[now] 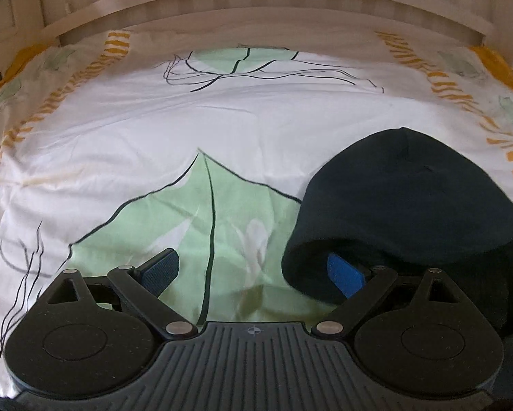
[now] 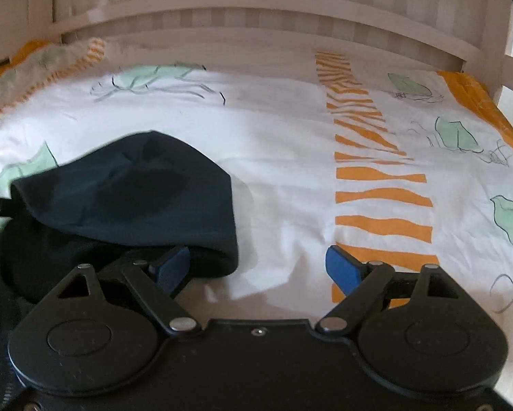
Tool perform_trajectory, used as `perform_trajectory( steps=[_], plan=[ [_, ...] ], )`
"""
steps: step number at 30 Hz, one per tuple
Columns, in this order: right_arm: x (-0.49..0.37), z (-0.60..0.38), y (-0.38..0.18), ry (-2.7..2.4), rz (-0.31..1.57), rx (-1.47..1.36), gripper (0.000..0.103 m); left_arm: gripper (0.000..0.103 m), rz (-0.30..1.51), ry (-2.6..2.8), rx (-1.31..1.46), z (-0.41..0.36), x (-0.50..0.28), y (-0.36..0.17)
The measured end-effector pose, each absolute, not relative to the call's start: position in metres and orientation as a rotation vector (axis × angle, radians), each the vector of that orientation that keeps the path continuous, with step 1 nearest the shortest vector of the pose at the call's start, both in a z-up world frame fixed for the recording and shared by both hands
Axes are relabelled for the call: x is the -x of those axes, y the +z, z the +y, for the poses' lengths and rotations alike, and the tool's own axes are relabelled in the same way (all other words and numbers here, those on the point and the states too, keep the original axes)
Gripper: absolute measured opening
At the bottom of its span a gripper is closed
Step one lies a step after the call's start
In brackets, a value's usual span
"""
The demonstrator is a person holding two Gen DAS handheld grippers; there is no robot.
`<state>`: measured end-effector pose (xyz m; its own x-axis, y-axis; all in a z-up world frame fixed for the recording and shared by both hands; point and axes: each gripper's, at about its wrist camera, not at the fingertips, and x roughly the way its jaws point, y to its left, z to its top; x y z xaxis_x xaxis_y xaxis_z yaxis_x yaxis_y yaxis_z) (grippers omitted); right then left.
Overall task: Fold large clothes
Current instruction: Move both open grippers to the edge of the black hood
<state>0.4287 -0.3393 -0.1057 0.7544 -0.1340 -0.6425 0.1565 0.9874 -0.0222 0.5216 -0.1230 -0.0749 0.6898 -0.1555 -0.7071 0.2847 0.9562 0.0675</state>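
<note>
I have both grippers low over the bed, flanking a dark navy garment [image 1: 403,205] that lies in a folded bundle on the leaf-print bedsheet [image 1: 153,130]. My left gripper [image 1: 253,270] stands with its jaws spread wide; its right pad sits just under the rolled near edge of the cloth, the other over bare sheet. My right gripper [image 2: 259,267] is likewise released, its left pad tucked at the bundle's near hem and its right pad over the orange stripes [image 2: 383,198] of the sheet. Neither is grasping anything.

I judge the two inner pads are slid under the thick folded edge from either side so that I can pinch and lift it evenly. The bundle looks rounded and soft, so it may slump if only one side catches. The pale slatted headboard [image 2: 256,10] runs across the far end, well apart from the work.
</note>
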Motion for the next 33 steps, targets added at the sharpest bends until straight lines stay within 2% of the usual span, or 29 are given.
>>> perform_trajectory(
  steps=[4, 5, 6, 8, 13, 16, 23, 33],
  plan=[
    [-0.437, -0.34, -0.108, -0.156, 0.7, -0.026, 0.087, 0.094, 0.745, -0.244, -0.189, -0.13, -0.531, -0.079],
    [-0.44, -0.339, -0.108, -0.154, 0.698, -0.016, 0.086, 0.094, 0.733, -0.235, -0.184, -0.131, -0.534, -0.077],
    [-0.444, -0.338, -0.106, -0.157, 0.694, -0.004, 0.08, 0.094, 0.719, -0.223, -0.168, -0.13, -0.536, -0.074],
    [-0.452, -0.34, -0.099, -0.17, 0.671, 0.002, 0.077, 0.094, 0.687, -0.209, -0.114, -0.127, -0.542, -0.064],
    [-0.464, -0.355, -0.066, -0.196, 0.544, -0.12, 0.077, 0.094, 0.619, -0.219, 0.02, -0.116, -0.556, -0.034],
    [-0.466, -0.36, -0.066, -0.198, 0.528, -0.151, 0.077, 0.094, 0.628, -0.21, -0.004, -0.116, -0.558, -0.042],
    [-0.467, -0.372, -0.117, -0.139, 0.756, -0.112, 0.079, 0.096, 0.792, -0.256, -0.165, -0.107, -0.561, -0.098],
    [-0.436, -0.397, -0.095, 0.056, 0.779, -0.119, 0.084, 0.094, 0.774, -0.473, -0.185, -0.07, -0.539, -0.065]
  ],
)
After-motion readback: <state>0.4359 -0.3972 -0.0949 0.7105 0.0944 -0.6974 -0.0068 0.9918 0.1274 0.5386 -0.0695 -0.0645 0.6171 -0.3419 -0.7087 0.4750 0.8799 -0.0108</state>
